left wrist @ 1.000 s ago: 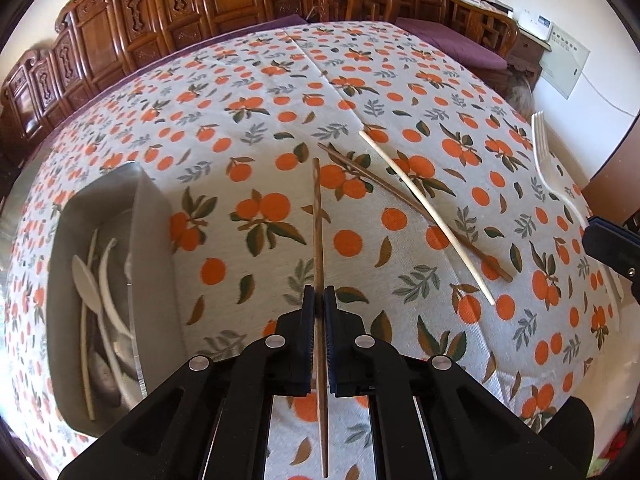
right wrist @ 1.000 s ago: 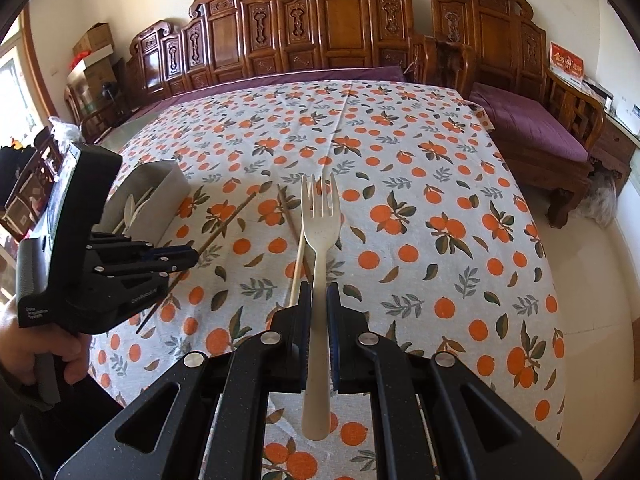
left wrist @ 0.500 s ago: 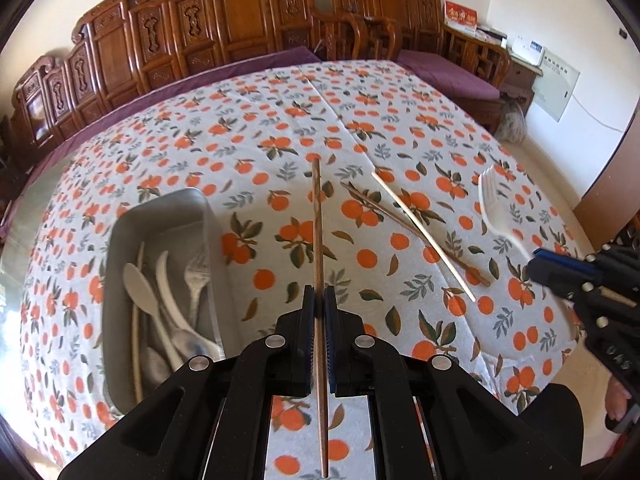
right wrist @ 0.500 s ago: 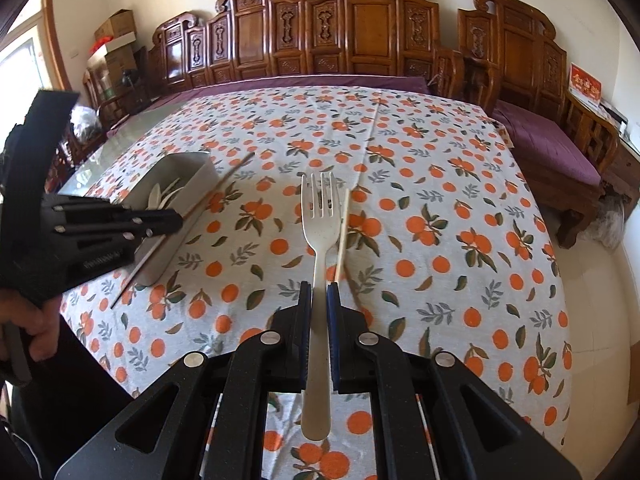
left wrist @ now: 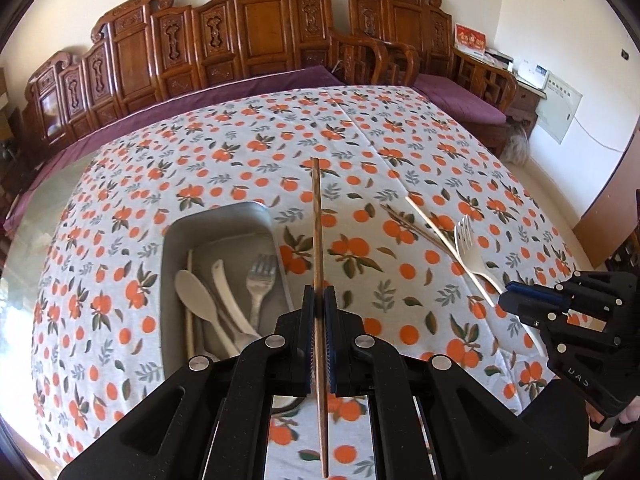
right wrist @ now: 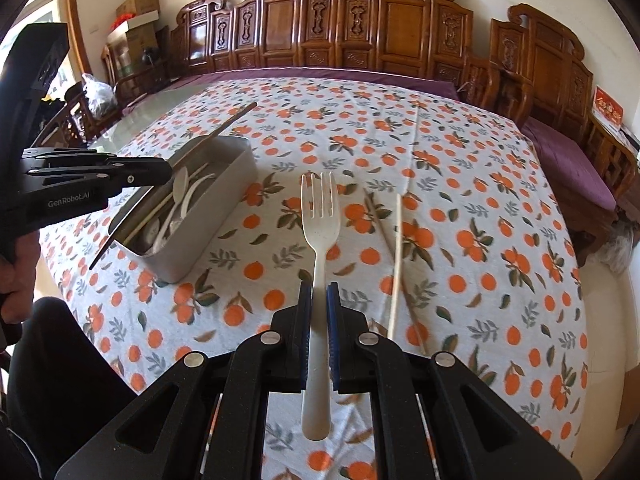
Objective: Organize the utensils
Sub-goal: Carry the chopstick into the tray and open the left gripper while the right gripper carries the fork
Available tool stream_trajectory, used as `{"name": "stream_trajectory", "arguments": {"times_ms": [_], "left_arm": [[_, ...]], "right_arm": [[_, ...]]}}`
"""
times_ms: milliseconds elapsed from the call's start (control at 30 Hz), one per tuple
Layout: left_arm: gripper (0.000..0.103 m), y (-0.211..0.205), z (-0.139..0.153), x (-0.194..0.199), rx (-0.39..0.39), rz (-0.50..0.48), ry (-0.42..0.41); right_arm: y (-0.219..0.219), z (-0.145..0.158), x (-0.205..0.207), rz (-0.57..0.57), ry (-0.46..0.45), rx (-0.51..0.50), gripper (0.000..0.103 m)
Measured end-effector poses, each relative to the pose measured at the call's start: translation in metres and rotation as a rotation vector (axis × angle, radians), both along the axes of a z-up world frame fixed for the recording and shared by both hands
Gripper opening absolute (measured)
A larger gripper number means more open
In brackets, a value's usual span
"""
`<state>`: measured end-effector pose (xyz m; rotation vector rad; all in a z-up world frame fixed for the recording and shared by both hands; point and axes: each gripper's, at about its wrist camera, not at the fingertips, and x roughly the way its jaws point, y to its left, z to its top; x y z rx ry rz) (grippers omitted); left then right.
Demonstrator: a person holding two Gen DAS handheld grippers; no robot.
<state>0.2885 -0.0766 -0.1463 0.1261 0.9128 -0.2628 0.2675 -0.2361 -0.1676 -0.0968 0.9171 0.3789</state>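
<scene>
My left gripper (left wrist: 319, 300) is shut on a brown wooden chopstick (left wrist: 317, 232), held in the air just right of the grey utensil tray (left wrist: 218, 220). The tray holds a spoon, a fork and other pale utensils. My right gripper (right wrist: 319, 296) is shut on a cream plastic fork (right wrist: 320, 220), tines forward, above the tablecloth right of the tray (right wrist: 236, 172). The left gripper (right wrist: 160, 174) and its chopstick (right wrist: 236, 118) show over the tray in the right wrist view. The right gripper (left wrist: 508, 298) and fork (left wrist: 470, 248) show at the right in the left wrist view.
A brown chopstick (left wrist: 416, 230) and a pale chopstick (left wrist: 432, 224) lie crossed on the orange-print tablecloth (left wrist: 240, 152), right of the tray; they also show in the right wrist view (right wrist: 396, 256). Carved wooden benches (left wrist: 260, 40) line the far side. The table edge falls off at right.
Both grippers have risen and pulled back, so more of the table shows. The left gripper with its chopstick has moved toward the tray. The right gripper with the fork has come closer to the left one.
</scene>
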Motion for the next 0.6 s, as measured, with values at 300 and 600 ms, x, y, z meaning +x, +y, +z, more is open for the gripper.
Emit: {"name": "stream_trajectory", "arguments": {"times_ms": [300,600], "left_arm": [[0.004,0.041,-0.019,0.022,-0.025,0.042,0.022],[0.004,0.066,-0.043,0.042,-0.061,0.057,0.054]], "right_arm": [[0.031,-0.007,0.020,0.023,0.024,0.014,0.009],[0.052,-0.024,0.036,0.043,0.059,0.005,0.009]]}}
